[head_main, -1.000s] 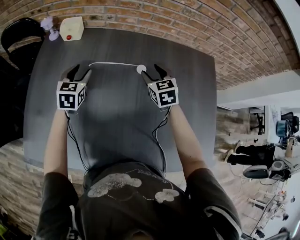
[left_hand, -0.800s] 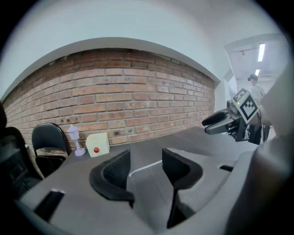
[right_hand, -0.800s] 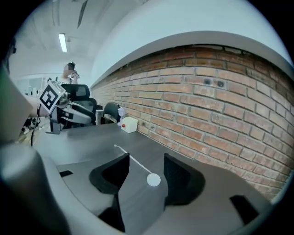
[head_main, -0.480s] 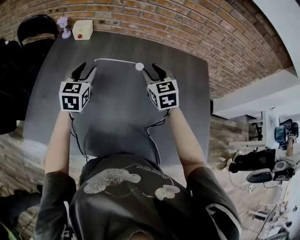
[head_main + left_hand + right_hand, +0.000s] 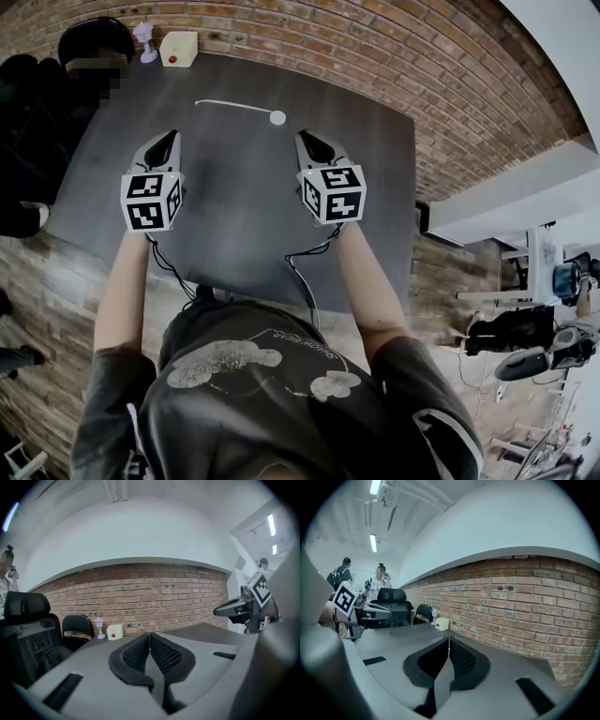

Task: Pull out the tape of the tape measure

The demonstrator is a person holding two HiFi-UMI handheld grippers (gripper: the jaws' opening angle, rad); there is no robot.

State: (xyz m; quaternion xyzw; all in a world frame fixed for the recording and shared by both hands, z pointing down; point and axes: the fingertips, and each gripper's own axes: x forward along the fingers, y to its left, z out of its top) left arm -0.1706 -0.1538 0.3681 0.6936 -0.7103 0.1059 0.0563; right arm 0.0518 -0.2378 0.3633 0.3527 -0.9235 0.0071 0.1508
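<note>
Tape measure (image 5: 277, 117): position? — M.

Far half of the table (image 5: 234, 216). White round case, lying flat, with the tape (image 5: 230, 104) drawn out of it as a thin white strip running left across the top. — R.

Anything touching it? — M.

No. Both tools are on the near side of it and apart from it. The left gripper (image 5: 169, 141) is below the tape's free end in the head view, and the right gripper (image 5: 305, 141) is just near and right of the case. — R.

Jaw state, left? — M.

Closed. In the left gripper view (image 5: 149, 641) the ribbed pads (image 5: 164, 654) meet along one line with nothing between them. The other tool shows at the right edge there, well apart. — R.

Right? — M.

Same. In the right gripper view (image 5: 449, 648) the pads (image 5: 461, 660) are pressed together and hold nothing (both tools point across the table at the brick wall (image 5: 394, 56)). — R.

Other items? — M.

Cream box (image 5: 178, 47) with a red button at the far left corner, a small lilac object (image 5: 148, 37) just beside it (what it is, I cannot tell), and a black chair (image 5: 89, 37) past that corner. — R.
</note>
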